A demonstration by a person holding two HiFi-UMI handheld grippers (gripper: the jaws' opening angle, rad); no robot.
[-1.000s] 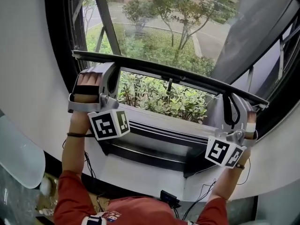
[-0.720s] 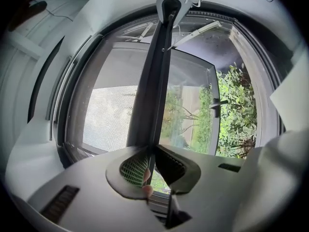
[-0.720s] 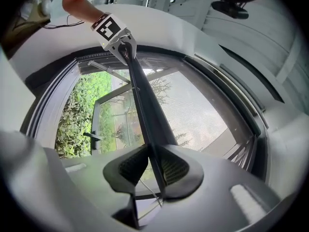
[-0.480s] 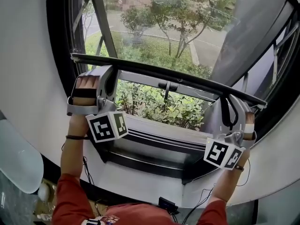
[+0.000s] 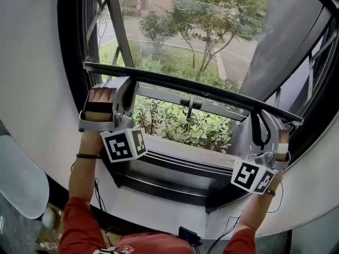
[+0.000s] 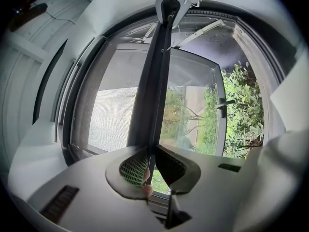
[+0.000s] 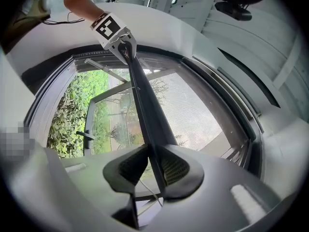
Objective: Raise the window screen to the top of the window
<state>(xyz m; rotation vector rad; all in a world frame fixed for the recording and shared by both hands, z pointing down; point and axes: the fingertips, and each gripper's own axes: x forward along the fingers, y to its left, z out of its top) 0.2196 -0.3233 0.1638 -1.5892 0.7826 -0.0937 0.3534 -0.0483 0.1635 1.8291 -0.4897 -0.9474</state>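
Note:
The window screen's black bottom bar runs across the window at a slant, with the grey mesh above it. My left gripper is shut on the bar's left end, and my right gripper is shut on its right end. In the left gripper view the bar runs away between the pads of the left gripper, mesh to its left. In the right gripper view the bar passes between the pads of the right gripper towards the other gripper's marker cube.
Below the bar the opening shows shrubs and a dark window handle. The white sill and black lower frame lie under my hands. The thick black frame stands at the left, a grey panel at the right. Cables hang under the sill.
Both grippers stay on the bar in about the same place. The head view has shifted slightly, and more of the window handle shows under the bar.

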